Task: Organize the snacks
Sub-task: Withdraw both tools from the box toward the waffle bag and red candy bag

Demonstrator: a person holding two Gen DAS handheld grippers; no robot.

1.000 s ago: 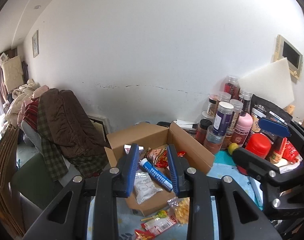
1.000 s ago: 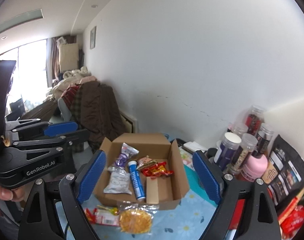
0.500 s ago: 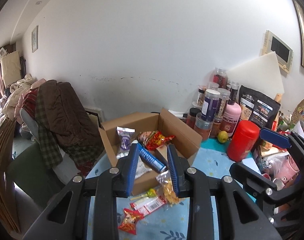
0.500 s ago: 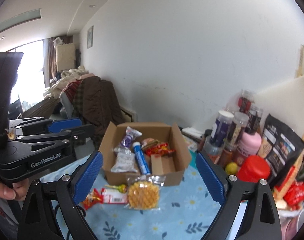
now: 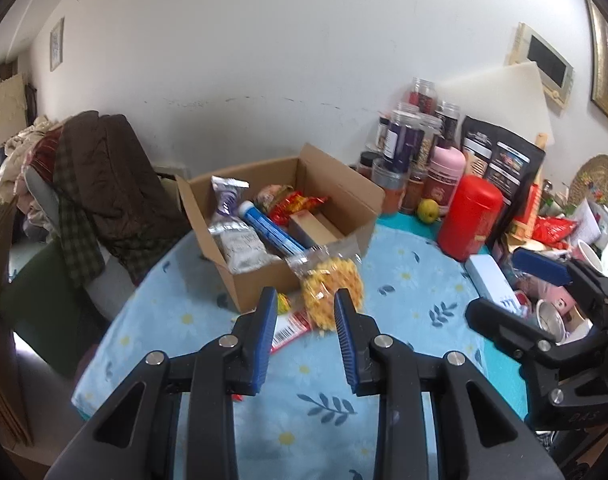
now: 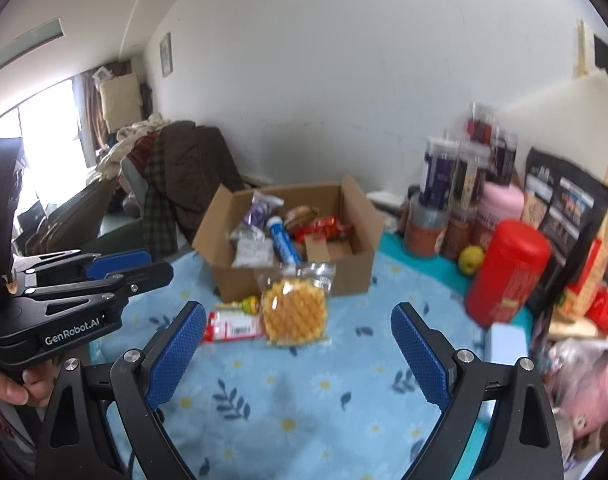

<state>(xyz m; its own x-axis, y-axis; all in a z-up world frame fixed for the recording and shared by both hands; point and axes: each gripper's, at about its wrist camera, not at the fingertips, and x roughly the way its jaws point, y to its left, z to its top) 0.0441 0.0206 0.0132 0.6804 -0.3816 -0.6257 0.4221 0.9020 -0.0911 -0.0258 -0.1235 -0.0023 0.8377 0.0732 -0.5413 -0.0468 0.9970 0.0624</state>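
An open cardboard box (image 5: 344, 196) (image 6: 352, 276) on the blue flowered tablecloth holds a blue tube (image 5: 270, 228) (image 6: 284, 242), silver and purple packets and red wrappers. In front of it lie a clear packet of yellow waffle (image 5: 332, 292) (image 6: 294, 308), a red-and-white packet (image 5: 292, 326) (image 6: 232, 326) and a lollipop (image 6: 244, 304). My left gripper (image 5: 304, 308) (image 6: 152, 266) hovers just short of the waffle packet, shut, with nothing between its jaws. My right gripper (image 6: 298, 320) (image 5: 504, 288) is open wide above the cloth, framing the waffle packet from a distance.
A red canister (image 5: 470, 220) (image 6: 508, 272), a pink bottle (image 5: 446, 172), stacked jars (image 5: 404, 140), a black pouch (image 5: 500, 168) and a yellow fruit (image 5: 428, 210) crowd the right side. A white box (image 5: 490, 280) lies near the clutter. A chair piled with clothes (image 5: 96, 184) stands left of the table's edge.
Both grippers have come down and tilted toward the table. The packets in front of the box now sit nearer their tips. The right jaws stand slightly wider.
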